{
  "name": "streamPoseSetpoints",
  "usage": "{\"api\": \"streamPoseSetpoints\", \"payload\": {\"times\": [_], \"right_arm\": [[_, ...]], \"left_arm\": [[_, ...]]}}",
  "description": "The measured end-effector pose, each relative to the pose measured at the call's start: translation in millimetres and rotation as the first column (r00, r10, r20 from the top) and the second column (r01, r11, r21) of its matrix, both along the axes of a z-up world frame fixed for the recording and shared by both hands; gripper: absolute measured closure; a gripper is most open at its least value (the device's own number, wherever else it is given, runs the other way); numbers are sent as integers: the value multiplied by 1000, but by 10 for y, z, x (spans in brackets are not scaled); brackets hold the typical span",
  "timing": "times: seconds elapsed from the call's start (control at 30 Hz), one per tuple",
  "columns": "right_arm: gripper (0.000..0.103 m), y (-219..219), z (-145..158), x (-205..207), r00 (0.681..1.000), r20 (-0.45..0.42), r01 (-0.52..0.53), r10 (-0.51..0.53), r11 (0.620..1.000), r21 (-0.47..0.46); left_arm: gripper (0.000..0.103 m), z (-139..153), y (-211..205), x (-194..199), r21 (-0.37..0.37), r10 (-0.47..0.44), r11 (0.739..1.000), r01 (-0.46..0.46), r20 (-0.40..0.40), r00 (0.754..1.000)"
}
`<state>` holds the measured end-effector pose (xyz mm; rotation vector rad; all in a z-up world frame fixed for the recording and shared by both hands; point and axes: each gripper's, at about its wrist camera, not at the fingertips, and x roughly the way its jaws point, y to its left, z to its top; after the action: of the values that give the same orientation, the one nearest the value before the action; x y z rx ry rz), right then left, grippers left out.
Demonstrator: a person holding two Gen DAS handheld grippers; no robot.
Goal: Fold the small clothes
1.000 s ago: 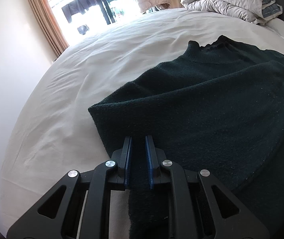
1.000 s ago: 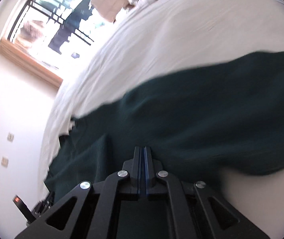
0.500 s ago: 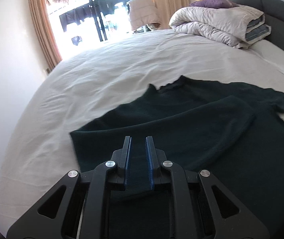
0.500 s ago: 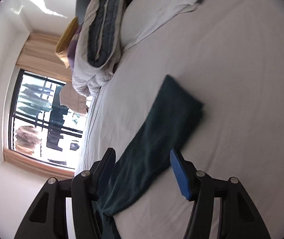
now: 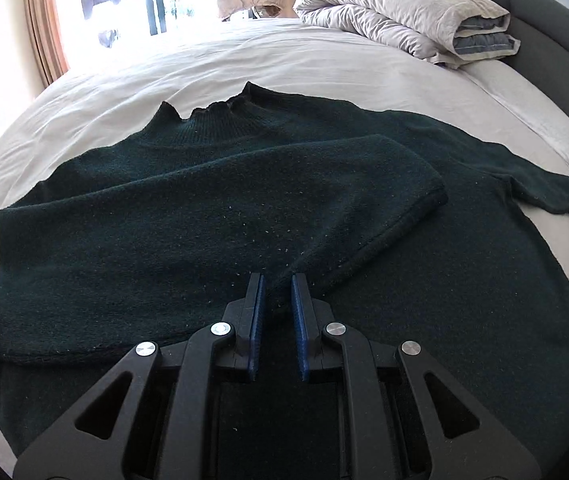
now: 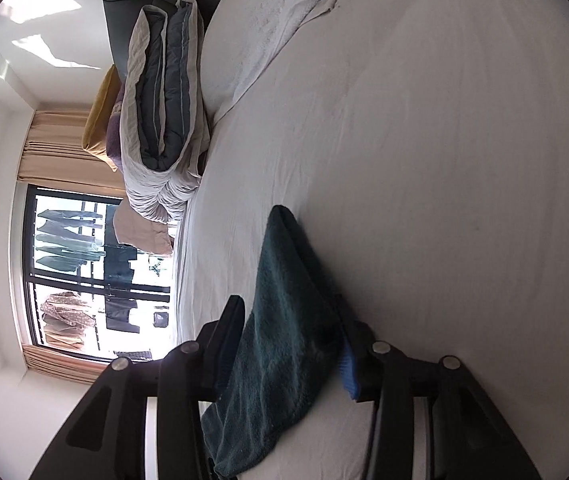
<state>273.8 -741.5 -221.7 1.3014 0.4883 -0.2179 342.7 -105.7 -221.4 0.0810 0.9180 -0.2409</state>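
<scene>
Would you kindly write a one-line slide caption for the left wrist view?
Left gripper pinches the dark green sweater, one sleeve folded across its body, on the white bed sheet.

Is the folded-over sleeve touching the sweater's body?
Touching. The left wrist view shows the sleeve lying flat across the sweater's body, its cuff edge resting on the knit with no gap.

Left wrist: close above dark green knit sweater (image 5: 244, 208), facing window.
Right wrist: rolled sideways, low over white bedsheet (image 6: 424, 160).
Shared: sweater, folded grey duvet (image 5: 404, 12).
</scene>
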Motion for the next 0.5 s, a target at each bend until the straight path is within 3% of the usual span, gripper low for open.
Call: {"api": "streamPoseSetpoints", "payload": {"times": [0.07,0.13,0.2,0.23,0.4,0.5], "right_arm": [[58,16,0,36,1000,9,-4,4,1000,0],[65,47,-5,36,1000,29,-12,12,1000,0],[90,69,-30,82,1000,15,-25,25,1000,-2],[92,72,-41,89,1000,7,-24,24,1000,-6],[93,283,164,136,999,-35,-45,41,990,-135],[93,674,545,287,992,-44,-129,121,948,-291]], "left_arm": [[89,-40,78,57,-33,3,999,-3,-6,1000],[89,-57,162,86,-53,5,999,-5,-5,1000],[89,-59,164,93,-53,4,999,-5,-3,1000],[89,-52,166,90,-55,4,998,-5,-4,1000],[89,-17,270,67,-124,10,992,-13,-19,1000],[89,39,358,69,-185,22,982,-28,-34,999]]}}
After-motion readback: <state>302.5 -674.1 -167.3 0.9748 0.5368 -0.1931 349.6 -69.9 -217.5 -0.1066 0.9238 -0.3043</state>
